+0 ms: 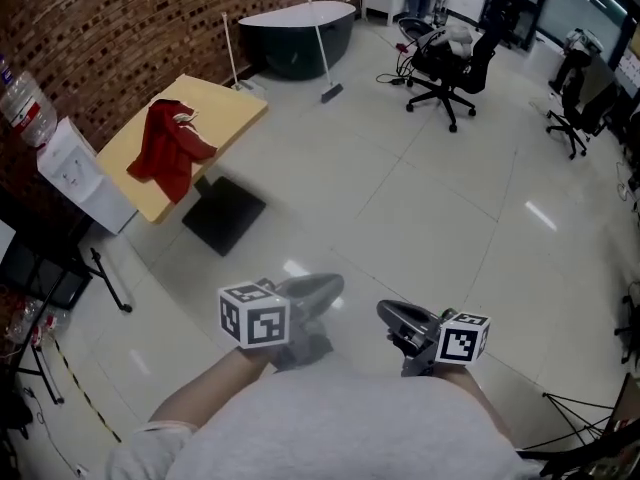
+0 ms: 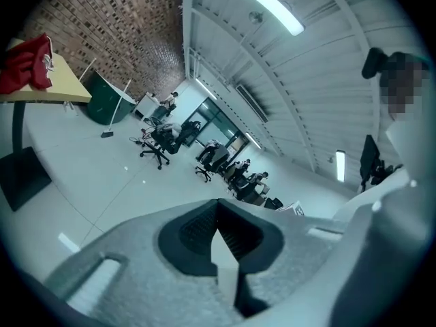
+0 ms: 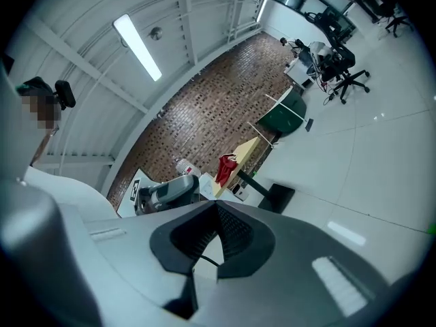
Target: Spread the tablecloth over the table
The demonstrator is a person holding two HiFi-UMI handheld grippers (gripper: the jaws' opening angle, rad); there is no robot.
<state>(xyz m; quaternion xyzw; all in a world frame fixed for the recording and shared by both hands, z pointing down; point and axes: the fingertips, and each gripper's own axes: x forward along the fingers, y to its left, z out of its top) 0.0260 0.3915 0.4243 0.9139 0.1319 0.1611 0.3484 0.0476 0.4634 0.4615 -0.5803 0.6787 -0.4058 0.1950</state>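
Red tablecloth (image 1: 170, 150) sat bunched in a heap on the yellow tabletop (image 1: 228, 108) by the brick wall (image 1: 120, 28). None of it was spread, so the task looked not started. Left claw (image 1: 318, 290) and right claw (image 1: 392, 315) were both closed tight with nothing between the jaws, well apart from the tabletop across the floor (image 1: 400, 198). Remaining, by my read: approach, grab the cloth's edges, unfold, lay flat.

The red tablecloth (image 1: 172, 146) is soft, matt cloth, rumpled on the table (image 1: 228, 103), whose pale top looks smooth. Far left, the wall (image 1: 90, 28) is rough brick. The floor (image 1: 430, 218) is glossy tile. The left gripper (image 1: 322, 288) and right gripper (image 1: 388, 314) look matt grey plastic.
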